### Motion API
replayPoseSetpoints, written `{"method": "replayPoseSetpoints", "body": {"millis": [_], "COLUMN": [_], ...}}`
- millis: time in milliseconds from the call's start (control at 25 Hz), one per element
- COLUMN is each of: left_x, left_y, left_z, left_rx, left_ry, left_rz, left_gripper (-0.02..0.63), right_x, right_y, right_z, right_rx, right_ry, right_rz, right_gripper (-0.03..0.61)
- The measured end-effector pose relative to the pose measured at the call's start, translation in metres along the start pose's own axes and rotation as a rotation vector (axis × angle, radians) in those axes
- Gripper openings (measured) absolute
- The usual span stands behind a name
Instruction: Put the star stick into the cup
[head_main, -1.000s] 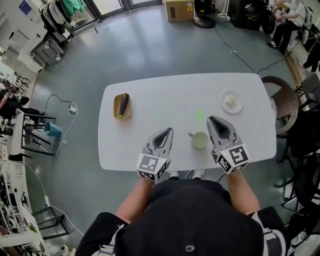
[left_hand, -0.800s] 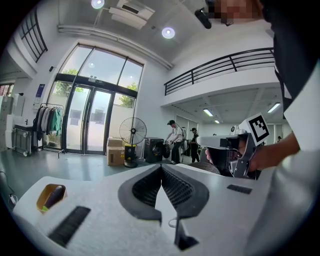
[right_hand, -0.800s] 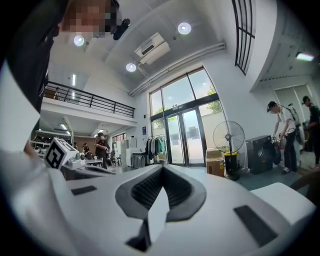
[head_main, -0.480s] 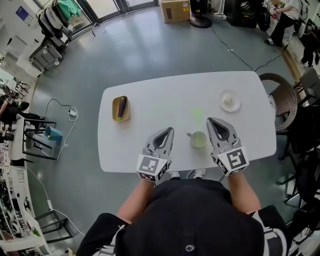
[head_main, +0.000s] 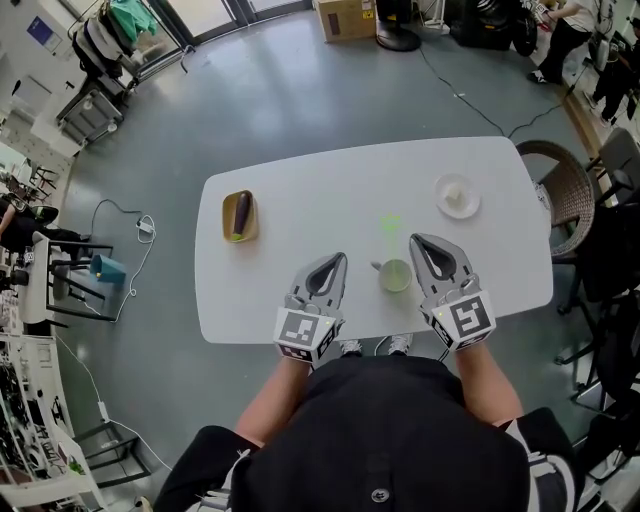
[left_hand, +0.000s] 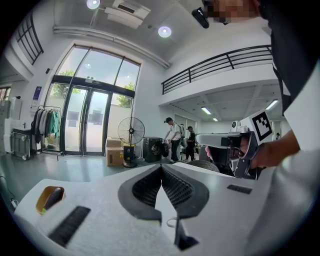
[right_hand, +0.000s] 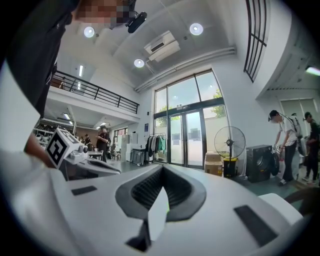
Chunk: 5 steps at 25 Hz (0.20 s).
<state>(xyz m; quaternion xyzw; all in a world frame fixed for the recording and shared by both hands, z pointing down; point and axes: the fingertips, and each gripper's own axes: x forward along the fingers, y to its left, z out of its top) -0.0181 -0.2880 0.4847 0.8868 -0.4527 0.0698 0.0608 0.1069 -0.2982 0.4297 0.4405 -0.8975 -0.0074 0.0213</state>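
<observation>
In the head view a pale green cup (head_main: 396, 275) with a small handle on its left stands on the white table (head_main: 300, 200), near the front edge. The green star stick (head_main: 390, 225) lies flat on the table just beyond the cup. My right gripper (head_main: 421, 241) hovers right beside the cup, its jaws shut and empty. My left gripper (head_main: 339, 261) rests a short way left of the cup, also shut on nothing. Each gripper view shows its own jaws closed tip to tip: the left gripper (left_hand: 161, 168) and the right gripper (right_hand: 162, 168).
A yellow dish holding an eggplant (head_main: 243, 213) sits at the table's left end. A small white plate (head_main: 458, 198) lies at the far right. A wicker chair (head_main: 566, 205) stands beyond the right end. People, a fan and boxes are across the room.
Only the head camera has drifted a little, so the table sits slightly higher in view. Both grippers stay beside the cup, still shut.
</observation>
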Motion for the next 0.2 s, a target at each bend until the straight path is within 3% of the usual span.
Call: {"method": "replayPoseSetpoints", "body": {"millis": [200], "left_x": [-0.0006], "left_y": [-0.0017], "left_z": [-0.0034], "left_rx": [-0.004], "left_ry": [0.008], "left_rz": [0.001], "left_gripper": [0.012], "right_x": [-0.0012], "right_y": [0.0003], "right_z": [-0.0037], "right_rx": [0.001], "right_ry": [0.013], "right_rz": [0.007], "right_gripper": [0.003]}}
